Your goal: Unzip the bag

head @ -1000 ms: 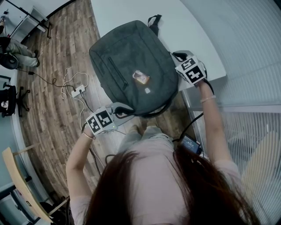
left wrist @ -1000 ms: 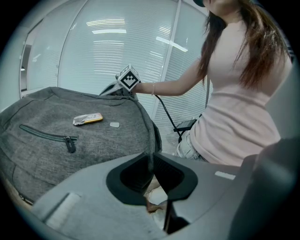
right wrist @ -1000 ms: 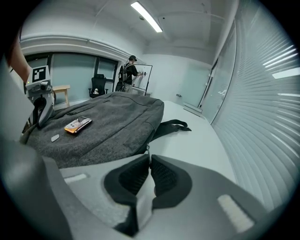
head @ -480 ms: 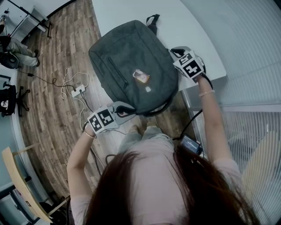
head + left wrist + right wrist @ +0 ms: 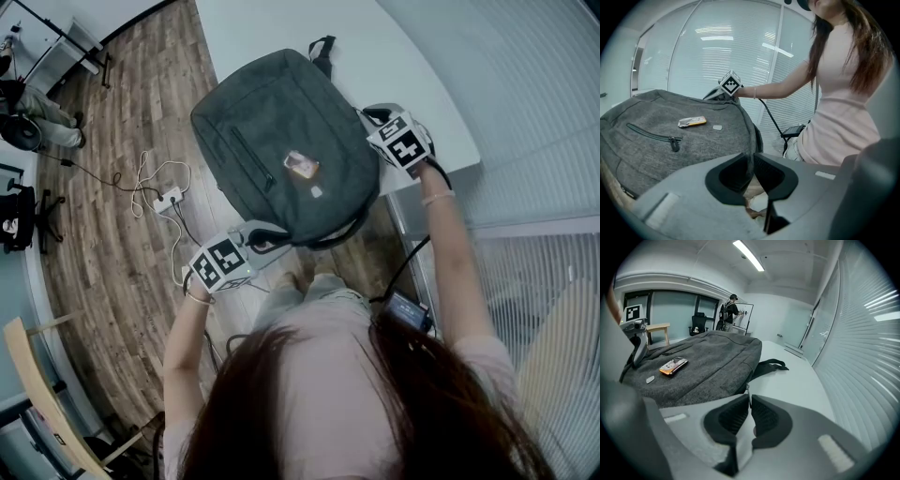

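Table [image 5: 253, 28]: bag [image 5: 281, 141], tag [image 5: 301, 165] atop; left claw [image 5: 751, 163] loosening on its edge, right claw [image 5: 749, 403] pinching zipper pull [image 5: 748, 392].

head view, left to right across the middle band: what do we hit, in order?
Black office chair → power strip on the floor → grey backpack → right gripper, shut on the zipper pull → window blinds.

bag [image 5: 281, 131]: 1 | table [image 5: 403, 56]: 1 | left tongs [image 5: 751, 158] + right tongs [image 5: 750, 400]: 2
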Action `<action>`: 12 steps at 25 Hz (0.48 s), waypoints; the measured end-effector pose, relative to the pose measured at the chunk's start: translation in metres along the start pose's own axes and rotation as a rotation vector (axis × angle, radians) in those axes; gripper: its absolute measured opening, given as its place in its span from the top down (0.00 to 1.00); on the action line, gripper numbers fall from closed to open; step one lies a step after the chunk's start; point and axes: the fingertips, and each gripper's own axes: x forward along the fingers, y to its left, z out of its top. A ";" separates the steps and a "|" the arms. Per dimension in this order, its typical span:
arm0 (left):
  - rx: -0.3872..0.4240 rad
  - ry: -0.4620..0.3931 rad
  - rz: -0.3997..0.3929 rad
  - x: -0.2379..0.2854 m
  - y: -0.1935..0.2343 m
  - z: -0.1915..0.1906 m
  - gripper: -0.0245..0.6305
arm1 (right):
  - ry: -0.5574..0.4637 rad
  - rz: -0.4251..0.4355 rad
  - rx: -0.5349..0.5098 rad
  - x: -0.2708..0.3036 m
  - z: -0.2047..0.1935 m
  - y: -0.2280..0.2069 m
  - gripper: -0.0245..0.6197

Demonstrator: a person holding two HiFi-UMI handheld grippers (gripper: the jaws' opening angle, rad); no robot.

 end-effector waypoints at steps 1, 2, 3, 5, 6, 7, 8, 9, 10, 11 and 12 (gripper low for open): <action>-0.006 -0.001 0.004 -0.001 0.000 0.001 0.87 | 0.005 0.009 -0.007 0.000 -0.001 0.001 0.93; -0.012 -0.001 0.008 -0.001 0.000 0.001 0.87 | 0.011 0.021 -0.013 0.000 -0.002 0.001 0.94; -0.017 -0.002 0.011 -0.001 0.000 0.001 0.87 | 0.016 0.031 -0.016 0.000 -0.003 0.002 0.94; -0.024 -0.004 0.018 -0.001 0.000 0.001 0.86 | 0.023 0.048 -0.017 0.001 -0.006 0.002 0.94; -0.028 -0.006 0.021 0.000 0.000 0.001 0.86 | 0.026 0.052 -0.014 0.000 -0.006 0.002 0.94; -0.032 -0.008 0.025 -0.001 -0.001 0.002 0.86 | 0.027 0.054 -0.007 0.000 -0.006 0.002 0.94; -0.038 -0.013 0.029 -0.002 -0.001 0.003 0.86 | 0.028 0.053 0.003 -0.001 -0.006 0.002 0.94; -0.044 -0.017 0.032 -0.003 -0.002 0.004 0.86 | 0.026 0.051 0.017 -0.002 -0.006 0.002 0.94; -0.050 -0.021 0.033 -0.004 -0.002 0.005 0.86 | 0.023 0.048 0.033 -0.002 -0.006 0.002 0.93; -0.055 -0.024 0.034 -0.004 -0.002 0.006 0.85 | 0.019 0.045 0.050 -0.001 -0.007 0.001 0.93; -0.059 -0.026 0.035 -0.004 -0.001 0.006 0.85 | 0.016 0.042 0.066 -0.001 -0.007 0.000 0.92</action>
